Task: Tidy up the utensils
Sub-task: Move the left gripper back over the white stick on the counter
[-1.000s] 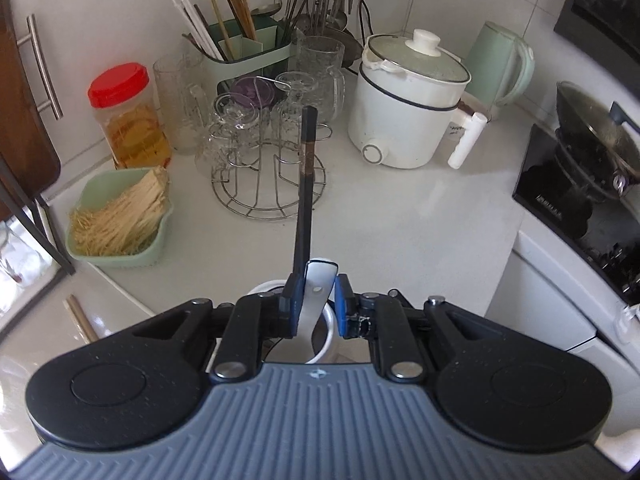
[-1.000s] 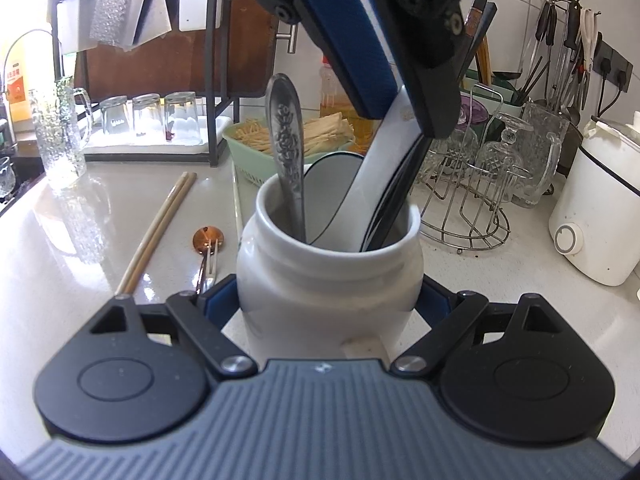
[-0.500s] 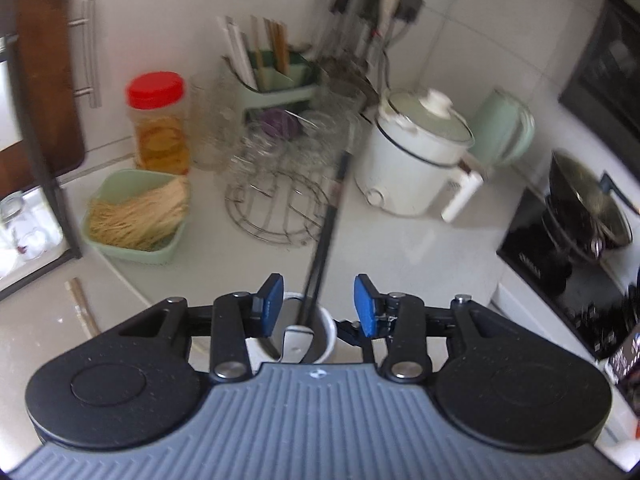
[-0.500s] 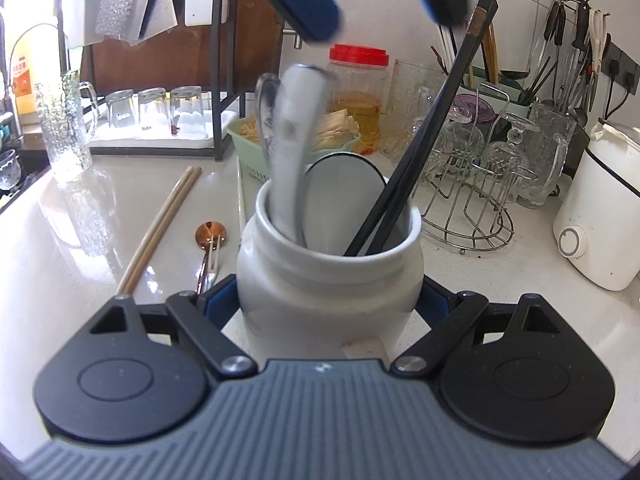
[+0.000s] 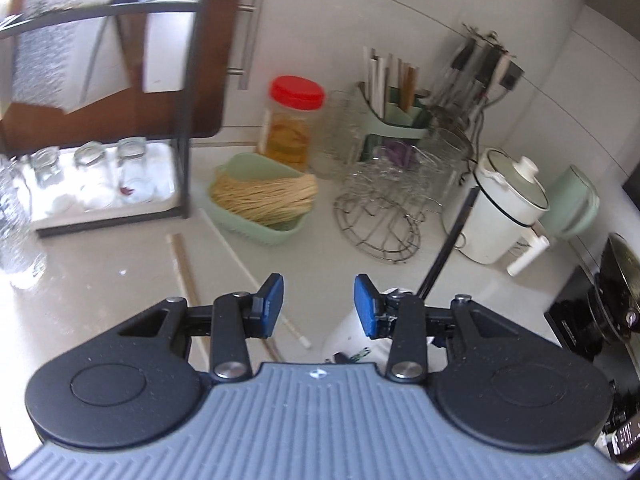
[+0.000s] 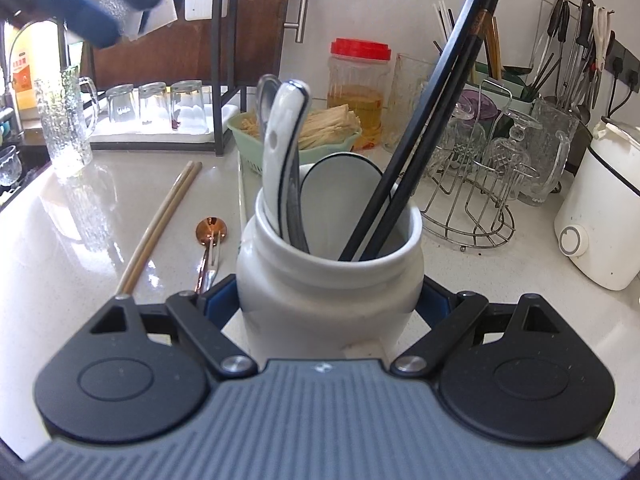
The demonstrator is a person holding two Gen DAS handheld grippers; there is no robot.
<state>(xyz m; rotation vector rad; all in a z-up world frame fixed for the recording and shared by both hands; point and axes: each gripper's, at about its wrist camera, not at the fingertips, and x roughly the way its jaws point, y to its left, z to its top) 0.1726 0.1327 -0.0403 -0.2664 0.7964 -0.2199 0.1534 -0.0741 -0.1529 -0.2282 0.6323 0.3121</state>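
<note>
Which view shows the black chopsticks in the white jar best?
The right wrist view: the black chopsticks show almost full length, leaning right out of the white jar, which the right tongs grip. The left wrist view shows only a thin dark stretch beside the jar.

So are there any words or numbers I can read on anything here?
None can be read for sure.
Orange label on the bottle at the far left: characters too small and blurred.
Upturned clear drinking glass on the rack: faint print, unreadable.
Black stove front: white lettering, blurred.
</note>
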